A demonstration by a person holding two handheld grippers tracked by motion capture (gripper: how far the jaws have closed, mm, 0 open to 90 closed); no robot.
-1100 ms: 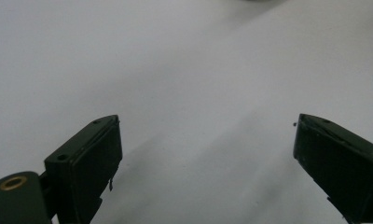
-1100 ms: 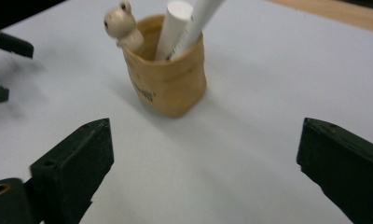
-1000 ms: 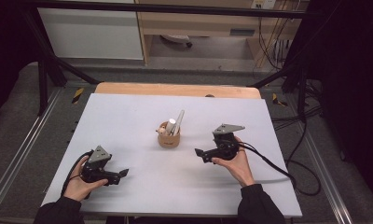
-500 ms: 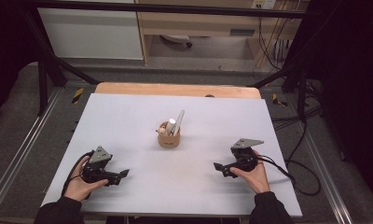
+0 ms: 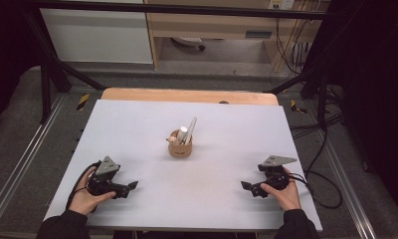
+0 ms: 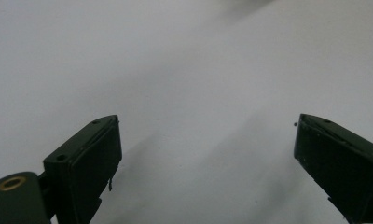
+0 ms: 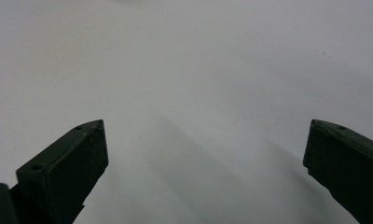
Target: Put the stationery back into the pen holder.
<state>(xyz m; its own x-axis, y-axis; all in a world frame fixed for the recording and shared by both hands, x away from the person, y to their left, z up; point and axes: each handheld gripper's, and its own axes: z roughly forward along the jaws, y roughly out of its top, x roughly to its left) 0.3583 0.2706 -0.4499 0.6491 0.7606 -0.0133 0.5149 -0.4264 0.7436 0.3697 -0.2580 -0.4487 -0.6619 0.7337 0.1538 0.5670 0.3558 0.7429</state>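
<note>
Currently: wooden cup [image 5: 180, 148] at table [image 5: 137, 124] centre, holding 2 pale sticks [image 5: 190, 130] leaning toward 1 o'clock. Left gripper [image 5: 130, 186] at 7 o'clock, jaws spread, empty, pointing 3 o'clock. Right gripper [image 5: 246, 185] at 5 o'clock, jaws spread, empty, pointing 9 o'clock. Cup well apart from both, roughly equidistant. Both hands rest low on table.

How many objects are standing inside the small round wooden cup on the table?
2 clearly: a white marker-like stick leaning right, and a shorter white cylinder left of it, both in the small round wooden cup. More may be hidden inside.
</note>
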